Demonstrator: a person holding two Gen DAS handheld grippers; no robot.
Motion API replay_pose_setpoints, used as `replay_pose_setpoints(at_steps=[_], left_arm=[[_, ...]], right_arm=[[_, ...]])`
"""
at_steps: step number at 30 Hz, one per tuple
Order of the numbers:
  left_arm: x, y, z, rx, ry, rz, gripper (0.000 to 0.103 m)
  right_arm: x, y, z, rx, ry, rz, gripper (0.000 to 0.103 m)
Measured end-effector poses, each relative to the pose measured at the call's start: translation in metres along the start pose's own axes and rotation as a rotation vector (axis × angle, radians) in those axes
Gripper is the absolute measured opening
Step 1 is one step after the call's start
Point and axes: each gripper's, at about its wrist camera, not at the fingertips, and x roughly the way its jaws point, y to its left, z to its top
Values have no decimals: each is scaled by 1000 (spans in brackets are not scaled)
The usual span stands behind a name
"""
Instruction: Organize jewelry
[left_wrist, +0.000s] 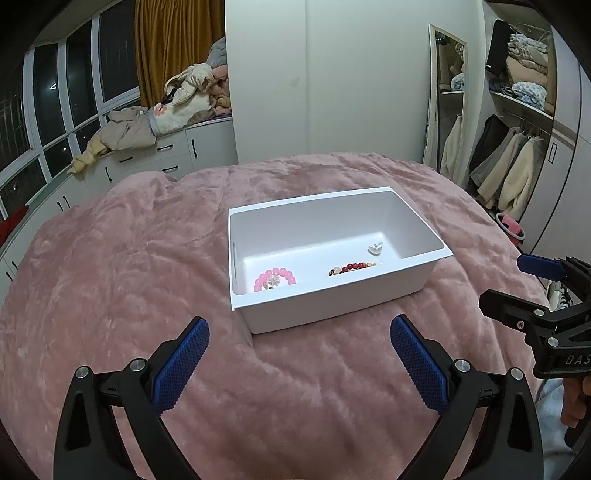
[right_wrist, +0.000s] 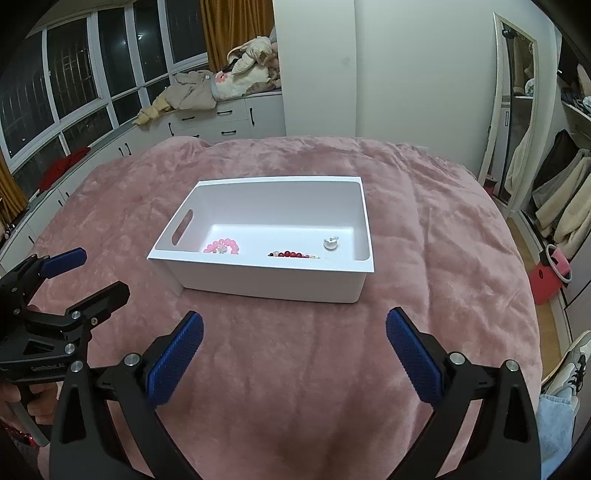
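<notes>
We read only two bits of lettering, both pale and printed on the black plastic bodies of the hand-held grippers. On the right gripper (left_wrist: 537, 282), seen at the edge of the left wrist view, the letters "DAS" show before the frame cuts them off. On the left gripper (right_wrist: 98, 273), seen in the right wrist view, a small line reads roughly "GenRobot.AI".

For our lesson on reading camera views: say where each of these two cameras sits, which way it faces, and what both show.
Left wrist: rides the left gripper, looks across the pink blanket at the white bin; own open fingers below, right gripper at right edge.
Right wrist: rides the right gripper, same direction; left gripper at left edge.
Shared: bin, pink bracelet, red bracelet.
</notes>
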Motion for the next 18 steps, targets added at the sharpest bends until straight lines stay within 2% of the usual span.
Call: replay_pose_setpoints(at_steps=[18], left_arm=[[3,-3,-5,18,8,7,99]], right_arm=[[5,-10,-3,22,3,3,98]])
